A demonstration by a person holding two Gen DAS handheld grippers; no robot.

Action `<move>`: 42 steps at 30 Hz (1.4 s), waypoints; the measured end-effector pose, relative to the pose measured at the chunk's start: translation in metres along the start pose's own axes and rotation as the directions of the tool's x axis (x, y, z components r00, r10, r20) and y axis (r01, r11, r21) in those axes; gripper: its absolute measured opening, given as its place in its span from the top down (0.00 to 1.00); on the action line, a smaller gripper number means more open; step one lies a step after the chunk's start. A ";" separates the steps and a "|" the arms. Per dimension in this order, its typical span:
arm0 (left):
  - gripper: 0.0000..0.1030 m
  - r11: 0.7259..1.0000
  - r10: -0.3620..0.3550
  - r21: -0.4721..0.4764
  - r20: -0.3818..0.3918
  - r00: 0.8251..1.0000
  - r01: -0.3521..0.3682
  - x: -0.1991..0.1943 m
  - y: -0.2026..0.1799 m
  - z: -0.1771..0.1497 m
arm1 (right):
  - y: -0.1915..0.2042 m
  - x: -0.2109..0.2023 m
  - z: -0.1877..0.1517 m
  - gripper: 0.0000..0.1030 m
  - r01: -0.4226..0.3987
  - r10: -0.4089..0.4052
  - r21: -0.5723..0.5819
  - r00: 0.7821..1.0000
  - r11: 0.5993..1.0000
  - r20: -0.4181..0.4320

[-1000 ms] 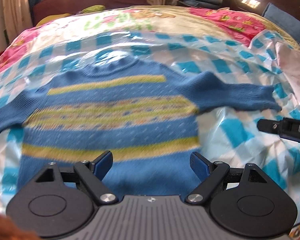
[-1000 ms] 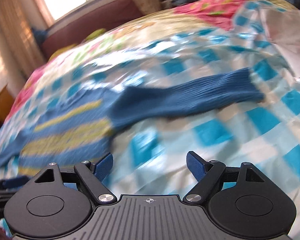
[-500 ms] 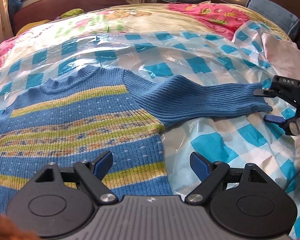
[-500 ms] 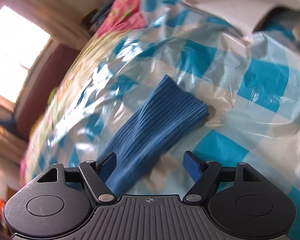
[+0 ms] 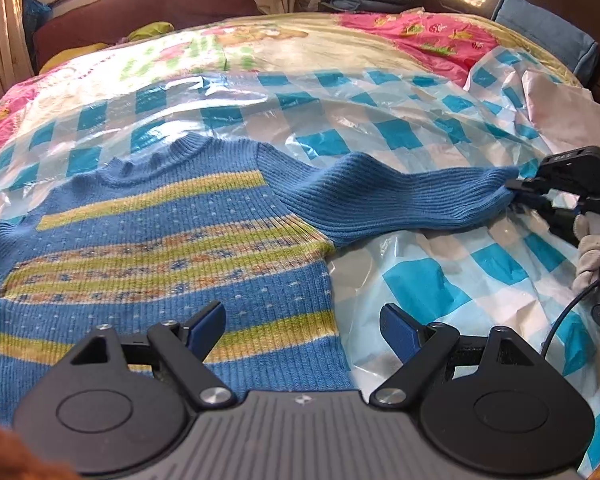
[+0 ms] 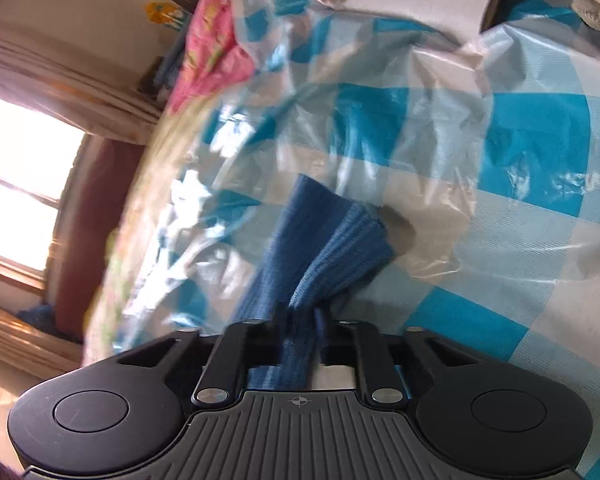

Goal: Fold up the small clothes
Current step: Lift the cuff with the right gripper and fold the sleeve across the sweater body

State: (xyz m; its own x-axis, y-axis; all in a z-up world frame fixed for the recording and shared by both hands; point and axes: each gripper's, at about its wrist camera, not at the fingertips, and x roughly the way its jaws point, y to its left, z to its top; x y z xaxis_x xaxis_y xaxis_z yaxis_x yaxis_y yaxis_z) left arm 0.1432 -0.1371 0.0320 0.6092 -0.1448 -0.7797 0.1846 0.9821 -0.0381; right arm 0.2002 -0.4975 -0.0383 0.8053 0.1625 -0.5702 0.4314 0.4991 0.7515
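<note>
Sweater [image 5: 168, 248] is spread flat on the checked sheet [image 5: 420, 284] over the bed [image 5: 300, 48]. Its sleeve [image 6: 320, 256] is pinched at the cuff by the right gripper [image 6: 300, 320], jaws closed. The left gripper [image 5: 302, 322] is held with jaws wide apart above the hem.

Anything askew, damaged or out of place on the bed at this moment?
Nothing damaged or spilled. The sweater lies flat on the checked plastic sheet, which is crinkled. The right gripper is shut on the sleeve cuff, bunching it; the left gripper hovers open over the hem.
</note>
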 end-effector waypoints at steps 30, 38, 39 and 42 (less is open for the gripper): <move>0.15 0.947 0.175 -0.288 0.089 0.981 -0.143 -0.055 0.167 -0.094 | 0.281 0.017 -0.231 0.92 -0.381 0.207 -0.509 0.908 0.772 -0.365; 0.14 0.910 0.209 -0.384 0.088 0.974 -0.160 -0.056 0.208 -0.125 | 0.306 0.074 -0.360 0.88 -0.397 0.015 -0.677 0.869 0.620 -0.495; 0.15 0.905 0.203 -0.397 0.090 0.975 -0.152 -0.056 0.212 -0.126 | 0.302 0.079 -0.370 0.88 -0.396 -0.015 -0.689 0.861 0.607 -0.508; 0.14 0.892 0.178 -0.435 0.090 0.980 -0.122 -0.053 0.221 -0.128 | 0.291 0.083 -0.391 0.87 -0.408 -0.070 -0.705 0.838 0.580 -0.542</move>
State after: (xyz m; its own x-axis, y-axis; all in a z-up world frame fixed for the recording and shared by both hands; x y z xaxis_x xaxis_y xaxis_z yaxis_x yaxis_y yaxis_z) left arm 0.0531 0.1028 -0.0147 0.6990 0.0222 -0.7148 -0.2455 0.9462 -0.2108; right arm 0.2342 -0.0060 0.0034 0.4242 0.5622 -0.7099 -0.3651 0.8236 0.4341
